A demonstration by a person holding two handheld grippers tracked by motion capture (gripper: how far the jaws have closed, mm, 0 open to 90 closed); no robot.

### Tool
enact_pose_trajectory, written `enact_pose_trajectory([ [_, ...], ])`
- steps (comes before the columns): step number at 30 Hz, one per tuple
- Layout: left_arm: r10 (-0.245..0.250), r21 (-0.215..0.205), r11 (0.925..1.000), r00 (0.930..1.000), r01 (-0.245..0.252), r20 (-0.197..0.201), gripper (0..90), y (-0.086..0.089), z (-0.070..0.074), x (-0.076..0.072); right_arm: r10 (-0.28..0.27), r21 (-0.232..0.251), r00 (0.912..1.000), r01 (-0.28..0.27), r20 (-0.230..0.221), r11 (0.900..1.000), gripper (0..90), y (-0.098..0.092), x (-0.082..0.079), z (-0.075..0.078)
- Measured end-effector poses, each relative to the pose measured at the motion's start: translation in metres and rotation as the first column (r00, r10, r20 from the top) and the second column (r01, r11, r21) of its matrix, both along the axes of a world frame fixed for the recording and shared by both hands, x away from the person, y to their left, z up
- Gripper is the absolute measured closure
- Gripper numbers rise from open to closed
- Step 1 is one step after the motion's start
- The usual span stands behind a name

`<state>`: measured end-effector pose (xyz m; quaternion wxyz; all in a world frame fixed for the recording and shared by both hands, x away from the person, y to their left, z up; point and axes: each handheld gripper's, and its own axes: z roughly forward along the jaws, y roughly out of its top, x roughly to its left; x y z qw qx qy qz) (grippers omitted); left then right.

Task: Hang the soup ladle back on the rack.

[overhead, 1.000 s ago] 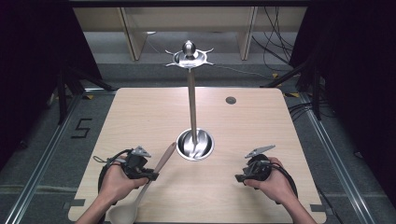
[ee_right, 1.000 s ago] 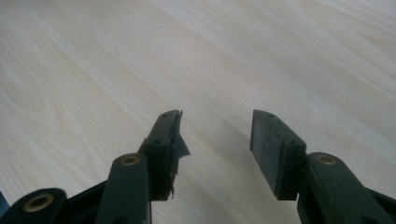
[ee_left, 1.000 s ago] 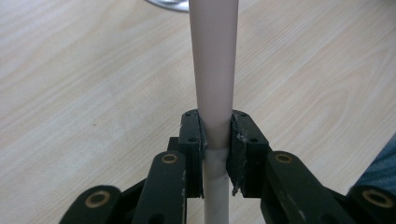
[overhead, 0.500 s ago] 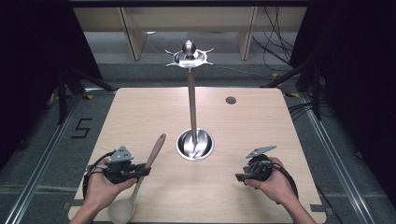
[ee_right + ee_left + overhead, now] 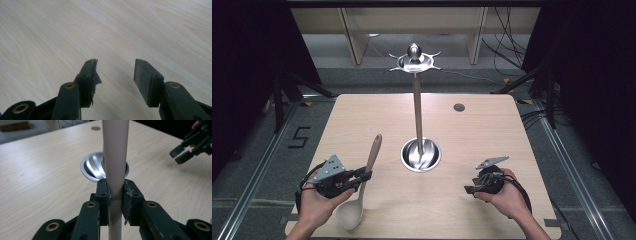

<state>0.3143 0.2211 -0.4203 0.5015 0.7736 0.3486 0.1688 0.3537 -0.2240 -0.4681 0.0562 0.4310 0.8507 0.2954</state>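
Pale wood spoon sits near the table's front-left corner, bowl close to the front edge, handle pointing away and slightly right toward the steel stand base. Long axis runs near-to-far. Left gripper is clamped on the handle mid-length. Bare tabletop to the left and behind. Centre: stand pole upright. Right gripper jaws apart, holding nothing, low over bare wood, well clear of the right edge.
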Motion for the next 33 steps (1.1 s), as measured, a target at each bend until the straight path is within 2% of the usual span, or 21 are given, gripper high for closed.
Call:
enact_pose_trajectory([
  [1, 0.001, -0.01, 0.9999, 0.9999, 0.0, 0.011, 75.4, 0.0, 0.001, 0.0, 0.003, -0.012, 1.0, -0.003, -0.007, 1.0, 53.2, -0.001, 0.0, 0.001],
  [7, 0.011, -0.059, 0.9982, 0.9976, -0.007, 0.068, 75.4, -0.001, 0.007, 0.001, 0.0, -0.009, 1.0, 0.0, -0.003, 1.0, 53.1, -0.001, 0.0, 0.001],
  [16, 0.004, -0.078, 0.9969, 0.9948, 0.004, 0.102, 75.5, -0.006, 0.014, 0.003, -0.003, -0.01, 1.0, 0.003, -0.002, 1.0, 53.1, -0.001, 0.0, 0.002],
  [17, 0.013, -0.082, 0.9967, 0.995, -0.005, 0.099, 75.5, -0.008, 0.016, 0.002, 0.004, -0.011, 0.9999, -0.004, 0.012, 1.0, 53.1, -0.001, 0.001, 0.001],
  [21, 0.012, -0.076, 0.9971, 0.9928, -0.003, 0.119, 75.5, -0.013, 0.024, 0.003, 0.002, -0.01, 0.9999, -0.002, 0.014, 1.0, 53.1, -0.002, 0.001, 0.002],
  [24, 0.0, -0.078, 0.9969, 0.9915, 0.01, 0.13, 75.4, -0.018, 0.029, 0.005, 0.007, -0.013, 0.9997, -0.007, 0.025, 1.0, 53.1, -0.002, 0.001, 0.001],
  [27, -0.009, -0.085, 0.9962, 0.9904, 0.02, 0.138, 75.4, -0.021, 0.033, 0.006, -0.007, -0.003, 1.0, 0.007, 0.006, 1.0, 53.1, -0.002, 0.0, 0.002],
  [29, -0.016, -0.077, 0.9966, 0.9888, 0.028, 0.148, 75.4, -0.021, 0.037, 0.008, -0.01, -0.001, 0.9999, 0.01, 0.006, 1.0, 53.1, -0.002, 0.0, 0.002],
  [31, -0.025, -0.095, 0.9947, 0.9868, 0.041, 0.16, 75.4, -0.021, 0.039, 0.011, -0.01, -0.002, 0.9999, 0.01, 0.007, 1.0, 53.1, -0.002, 0.0, 0.002],
  [33, -0.029, -0.09, 0.9949, 0.986, 0.045, 0.164, 75.4, -0.02, 0.041, 0.012, -0.01, -0.002, 0.9999, 0.01, 0.009, 1.0, 53.1, -0.002, 0.0, 0.002],
])
